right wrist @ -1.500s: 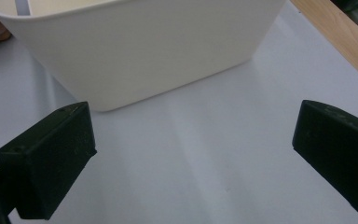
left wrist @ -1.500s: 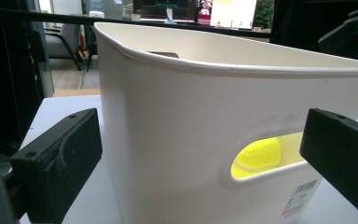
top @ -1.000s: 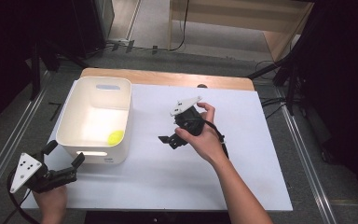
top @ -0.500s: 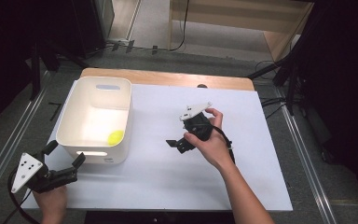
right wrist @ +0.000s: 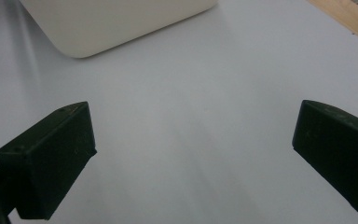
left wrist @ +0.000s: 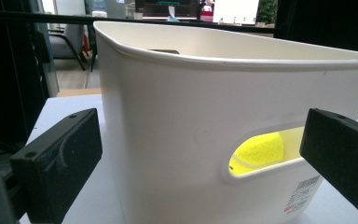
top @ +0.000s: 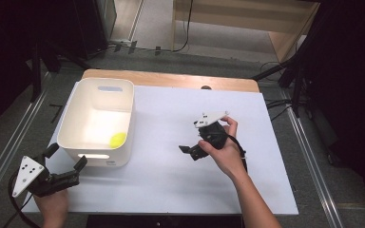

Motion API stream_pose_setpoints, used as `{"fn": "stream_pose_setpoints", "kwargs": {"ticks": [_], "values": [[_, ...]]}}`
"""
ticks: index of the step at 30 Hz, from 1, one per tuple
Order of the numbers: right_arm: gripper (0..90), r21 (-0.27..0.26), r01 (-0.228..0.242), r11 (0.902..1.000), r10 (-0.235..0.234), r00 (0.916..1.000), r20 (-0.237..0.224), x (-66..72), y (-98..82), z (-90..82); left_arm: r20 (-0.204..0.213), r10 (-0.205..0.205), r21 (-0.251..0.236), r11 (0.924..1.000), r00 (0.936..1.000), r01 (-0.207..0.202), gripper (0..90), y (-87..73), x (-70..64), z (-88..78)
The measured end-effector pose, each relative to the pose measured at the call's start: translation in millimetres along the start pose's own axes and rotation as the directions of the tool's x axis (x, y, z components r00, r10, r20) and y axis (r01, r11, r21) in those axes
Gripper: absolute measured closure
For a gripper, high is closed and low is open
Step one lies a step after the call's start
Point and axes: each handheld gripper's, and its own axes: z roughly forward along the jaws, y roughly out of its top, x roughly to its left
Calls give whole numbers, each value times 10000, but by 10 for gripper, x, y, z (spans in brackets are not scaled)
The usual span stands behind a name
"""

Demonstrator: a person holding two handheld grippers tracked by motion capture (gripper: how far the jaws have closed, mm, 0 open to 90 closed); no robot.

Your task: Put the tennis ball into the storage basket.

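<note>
A: White bin (top: 78,124) on the counter (top: 171,190); yellow ball (top: 118,139) lies inside, near front corner, seen through the handle slot (left wrist: 265,151)

B: Right tool (top: 190,152)?

A: Jaws spread wide, nothing between them. Over the last second it has drifted rightward, away from the bin, hanging over bare counter

B: Left tool (top: 66,166)?

A: Jaws apart, unmoved, just off the bin's near wall

B: Reading?

A: Ball likely delivered; the right hand looks to be retreating
</note>
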Motion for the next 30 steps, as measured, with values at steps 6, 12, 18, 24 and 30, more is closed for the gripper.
{"fn": "stream_pose_setpoints", "kwargs": {"ticks": [6, 12, 18, 24, 30], "values": [[0, -196, -187, 9996, 191, 9997, 161, -46, -149, -86, -40, 15, 2, 10000, 10000, -15, 0, -2, -9, 3], [0, -349, -373, 9987, 383, 9989, 282, -64, -277, -148, -39, 48, 28, 10000, 10000, -48, 0, -2, -13, 2], [0, -586, -559, 9967, 584, 9974, 412, -75, -400, -204, -40, 85, 43, 10000, 10000, -85, 0, -1, -16, 4], [0, -796, -705, 9943, 746, 9959, 507, -101, -533, -264, -24, 90, 23, 10000, 10000, -90, 0, -2, -17, 4], [0, -1086, -906, 9899, 978, 9932, 629, -135, -670, -339, -41, 109, 53, 9999, 9999, -109, 0, -2, -20, 4]]}}
